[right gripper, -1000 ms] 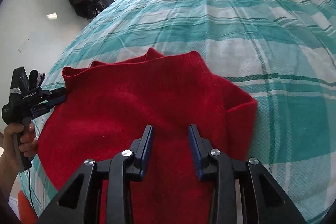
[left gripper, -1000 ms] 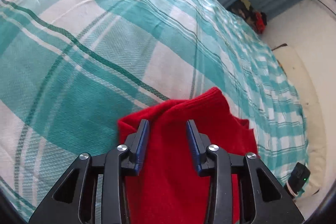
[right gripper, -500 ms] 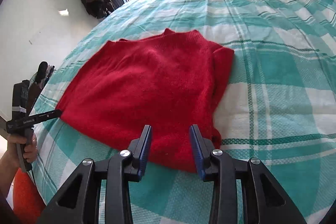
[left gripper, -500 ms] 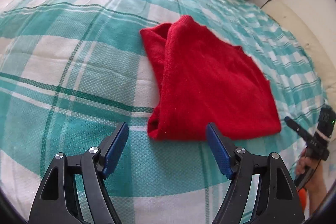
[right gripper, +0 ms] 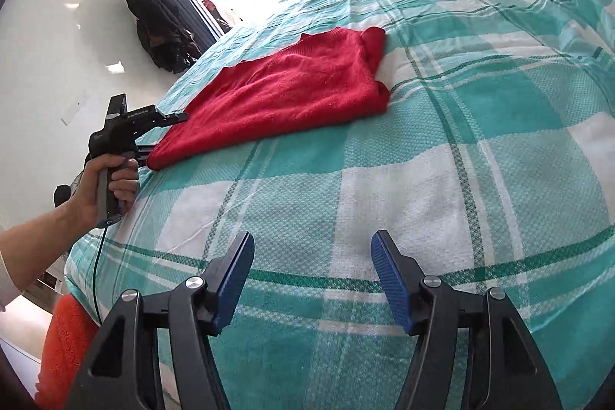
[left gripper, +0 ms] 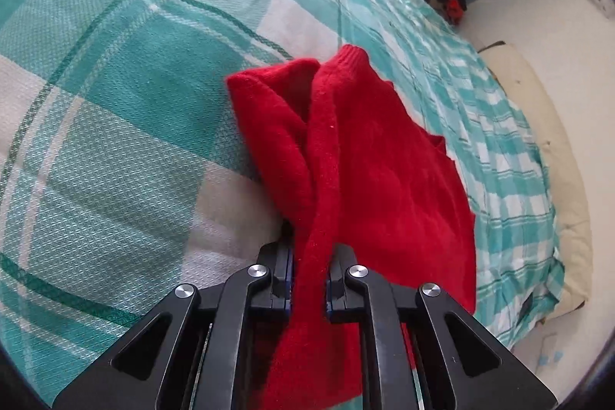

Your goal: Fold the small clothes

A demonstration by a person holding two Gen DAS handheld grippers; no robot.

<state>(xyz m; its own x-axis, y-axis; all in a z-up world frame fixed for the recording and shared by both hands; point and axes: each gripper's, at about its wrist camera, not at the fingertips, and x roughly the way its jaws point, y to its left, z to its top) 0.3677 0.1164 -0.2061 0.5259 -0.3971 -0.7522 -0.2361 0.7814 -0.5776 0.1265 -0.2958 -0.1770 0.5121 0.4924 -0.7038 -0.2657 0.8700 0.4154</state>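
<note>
- Left tongs [left gripper: 309, 279]: have just been closing, after standing spread above the bedspread half a second ago; now pinching a bunched edge of the red sweater [left gripper: 369, 179], cloth plainly between the pads.
- Same tongs from the right wrist view [right gripper: 169, 118]: at the sweater's near-left corner, close to the bed's left edge; the person's hand [right gripper: 109, 179] grips the handle.
- Right tongs [right gripper: 311, 275]: have just been opening; blue pads now spread wide, nothing between them, only bare plaid cloth below. Half a second ago they stood over the sweater's near hem; now the sweater [right gripper: 292, 91] lies well apart, further up the bed.
- Sweater: folded once lengthwise, sleeve side doubled over, lying flat on the teal plaid bed [right gripper: 480, 141] toward its left edge.
- Reading: left side has taken a fresh grip while the right has backed off; likely the start of the next fold or a reposition, with the right tongs yet to take a matching corner.
- Count: one sweater, two tongs, one hand visible, one bed.
</note>
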